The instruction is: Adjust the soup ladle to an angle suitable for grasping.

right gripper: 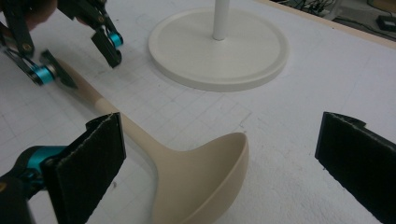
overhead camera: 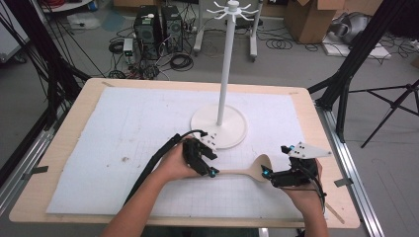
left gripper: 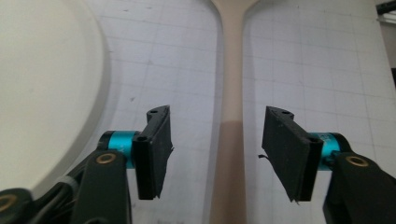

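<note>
Ladle: your beige plastic ladle (overhead camera: 247, 170) lies flat on the table (overhead camera: 99, 94).
Left gripper (overhead camera: 211, 171): spread, handle between, untouched.
Right gripper (overhead camera: 267, 173): spread around the bowl.

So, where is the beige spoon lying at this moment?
In the high view the beige spoon lies flat on the white mat, just in front of the stand's round base, between the left gripper and the right gripper.

Grey floor (overhead camera: 296, 64); cable tangle and black computer towers (overhead camera: 157, 30) far left; cardboard boxes (overhead camera: 316, 17) far right; black tripod legs (overhead camera: 390, 106) right; wooden table (overhead camera: 69, 148).
</note>
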Demonstrator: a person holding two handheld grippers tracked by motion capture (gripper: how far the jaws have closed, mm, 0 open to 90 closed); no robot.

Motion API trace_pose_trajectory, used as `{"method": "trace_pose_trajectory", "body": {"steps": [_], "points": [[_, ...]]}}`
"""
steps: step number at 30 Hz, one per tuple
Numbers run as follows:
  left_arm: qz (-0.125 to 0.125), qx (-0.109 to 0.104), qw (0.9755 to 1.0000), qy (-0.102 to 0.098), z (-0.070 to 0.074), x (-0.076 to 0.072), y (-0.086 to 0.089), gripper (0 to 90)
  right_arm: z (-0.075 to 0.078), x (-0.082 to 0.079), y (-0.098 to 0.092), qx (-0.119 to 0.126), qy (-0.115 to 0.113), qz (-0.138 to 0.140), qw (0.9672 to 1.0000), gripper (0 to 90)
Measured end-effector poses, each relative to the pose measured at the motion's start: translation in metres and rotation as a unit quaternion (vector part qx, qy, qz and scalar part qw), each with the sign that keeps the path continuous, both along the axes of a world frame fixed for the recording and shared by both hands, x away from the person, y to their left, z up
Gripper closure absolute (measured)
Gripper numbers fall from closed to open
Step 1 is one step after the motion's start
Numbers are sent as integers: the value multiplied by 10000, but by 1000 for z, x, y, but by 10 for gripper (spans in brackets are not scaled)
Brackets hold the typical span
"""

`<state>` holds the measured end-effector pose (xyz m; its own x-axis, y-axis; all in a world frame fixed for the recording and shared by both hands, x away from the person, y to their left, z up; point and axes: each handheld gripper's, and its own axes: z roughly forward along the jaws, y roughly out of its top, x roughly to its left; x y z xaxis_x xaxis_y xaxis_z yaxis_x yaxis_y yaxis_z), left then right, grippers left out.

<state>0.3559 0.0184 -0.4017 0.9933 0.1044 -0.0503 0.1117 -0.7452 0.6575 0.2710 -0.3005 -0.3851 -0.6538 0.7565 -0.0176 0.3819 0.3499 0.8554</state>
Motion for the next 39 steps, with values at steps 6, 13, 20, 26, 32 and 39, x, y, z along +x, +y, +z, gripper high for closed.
{"method": "trace_pose_trajectory", "body": {"steps": [6, 13, 20, 26, 32, 39], "points": [[310, -423, 9985, -174, 19, -5, 45, 302, 1, -1, 0, 26, -16, 10, 10000, 6], [870, -865, 9919, -330, 29, -12, 111, 214, 0, 0, 1, 13, 2, 13, 10000, 6], [1376, -1159, 9827, -440, 26, -22, 163, 122, -2, 0, 3, -21, 47, 6, 10000, 6], [1636, -1268, 9770, -513, 20, -32, 192, 72, -3, 0, 3, -37, 63, 8, 10000, 6], [1775, -1251, 9744, -587, 12, -35, 203, 18, -3, 2, 3, -45, 66, 11, 10000, 6], [1831, -1531, 9695, -563, 13, -36, 216, 17, -1, 1, 2, -16, 34, 25, 10000, 6]]}}
